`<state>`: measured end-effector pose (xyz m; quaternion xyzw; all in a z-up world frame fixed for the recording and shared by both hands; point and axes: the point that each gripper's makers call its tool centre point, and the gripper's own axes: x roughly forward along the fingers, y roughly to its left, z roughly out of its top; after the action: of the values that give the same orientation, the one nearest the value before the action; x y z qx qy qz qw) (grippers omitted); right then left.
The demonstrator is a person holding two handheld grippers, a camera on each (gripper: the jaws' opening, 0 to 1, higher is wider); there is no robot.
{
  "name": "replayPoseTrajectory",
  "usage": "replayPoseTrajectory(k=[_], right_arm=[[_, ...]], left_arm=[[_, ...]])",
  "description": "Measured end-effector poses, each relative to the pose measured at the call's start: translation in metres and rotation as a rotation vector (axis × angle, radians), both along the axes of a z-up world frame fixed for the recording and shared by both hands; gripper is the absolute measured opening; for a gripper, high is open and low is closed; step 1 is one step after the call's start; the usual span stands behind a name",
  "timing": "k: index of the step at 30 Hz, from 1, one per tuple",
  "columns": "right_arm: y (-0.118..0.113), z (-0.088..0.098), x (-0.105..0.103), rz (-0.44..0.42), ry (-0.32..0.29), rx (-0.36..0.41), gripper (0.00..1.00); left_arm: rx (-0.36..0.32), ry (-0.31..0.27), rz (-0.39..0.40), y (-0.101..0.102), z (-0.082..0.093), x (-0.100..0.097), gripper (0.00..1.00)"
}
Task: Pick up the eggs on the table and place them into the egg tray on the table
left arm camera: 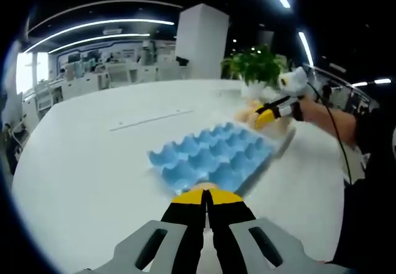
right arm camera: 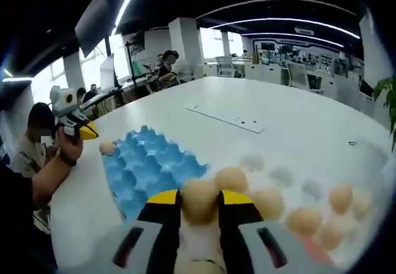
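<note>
Left gripper view, left to right: my left claw [left arm camera: 207, 195] rises at bottom centre, its yellow-tipped jaws clenched together on nothing that I can see, just before the near edge of the blue egg tray [left arm camera: 210, 156], which lies at centre frame on the white table [left arm camera: 93, 150]. At upper right my right claw [left arm camera: 267, 115] reaches into the blurred pile of eggs [left arm camera: 255, 110], below a potted plant [left arm camera: 257, 67]. Right gripper view, left to right: the left claw [right arm camera: 86, 130] shows at far left, one egg [right arm camera: 107, 148] on the tray's left corner; the tray [right arm camera: 148, 166] fills lower left; my right claw [right arm camera: 198, 198] grasps an egg [right arm camera: 199, 201] at bottom centre; loose eggs [right arm camera: 303, 218] scatter toward lower right.
</note>
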<state>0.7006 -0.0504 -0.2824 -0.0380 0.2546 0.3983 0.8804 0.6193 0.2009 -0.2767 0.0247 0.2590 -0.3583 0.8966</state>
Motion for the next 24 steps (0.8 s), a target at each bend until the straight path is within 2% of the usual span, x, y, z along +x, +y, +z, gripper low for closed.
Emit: replayPoseTrajectory(k=[7, 24], right_arm=[[0.024, 0.012, -0.013, 0.023, -0.003, 0.063, 0.25], [0.061, 0.017, -0.021, 0.076, -0.005, 0.076, 0.25]], left_arm=[[-0.001, 0.001, -0.001, 0.000, 0.000, -0.001, 0.01], [-0.008, -0.002, 0.004, 0.003, 0.002, -0.001, 0.01]])
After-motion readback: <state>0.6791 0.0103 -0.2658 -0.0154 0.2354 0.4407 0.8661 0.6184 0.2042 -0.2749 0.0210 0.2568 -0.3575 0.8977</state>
